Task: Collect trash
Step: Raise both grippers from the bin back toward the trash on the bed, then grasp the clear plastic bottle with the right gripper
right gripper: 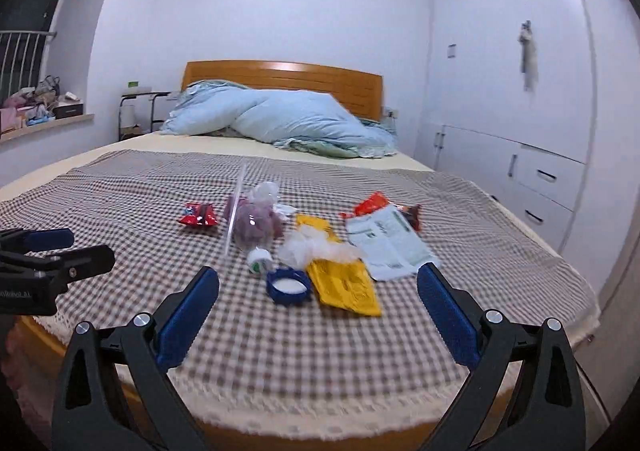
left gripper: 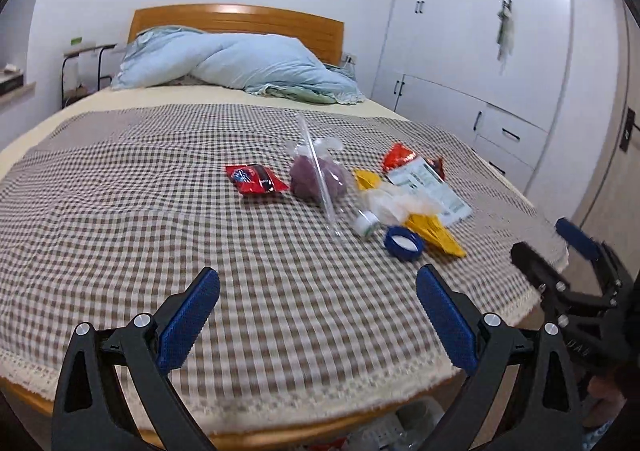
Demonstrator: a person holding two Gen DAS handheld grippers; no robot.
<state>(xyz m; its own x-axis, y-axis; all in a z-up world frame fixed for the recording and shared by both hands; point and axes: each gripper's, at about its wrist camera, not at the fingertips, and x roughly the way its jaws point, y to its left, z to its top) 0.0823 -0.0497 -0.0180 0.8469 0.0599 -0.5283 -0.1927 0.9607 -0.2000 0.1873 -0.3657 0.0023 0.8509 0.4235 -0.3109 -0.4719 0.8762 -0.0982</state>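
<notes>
Trash lies in a cluster on the checked bedspread (left gripper: 160,211): a red snack packet (left gripper: 256,179) (right gripper: 198,215), a clear bag with something purple (left gripper: 318,175) (right gripper: 254,221) under a clear straw (left gripper: 320,187), a small white bottle (left gripper: 366,222), a blue cap (left gripper: 404,243) (right gripper: 289,286), a yellow wrapper (left gripper: 434,233) (right gripper: 346,283) and a white printed packet (left gripper: 430,187) (right gripper: 388,247). My left gripper (left gripper: 320,291) (right gripper: 80,247) hangs open over the bed's foot, short of the cluster. My right gripper (right gripper: 318,291) (left gripper: 548,243) is open too, just before the blue cap. Neither holds anything.
A blue duvet (right gripper: 288,123) is bunched against the wooden headboard (right gripper: 280,75). White wardrobes and drawers (right gripper: 520,131) line the right wall. A small rack (right gripper: 138,111) and a cluttered sill (right gripper: 36,107) are at the left. Something pale and clear (left gripper: 404,427) shows below the bed's foot.
</notes>
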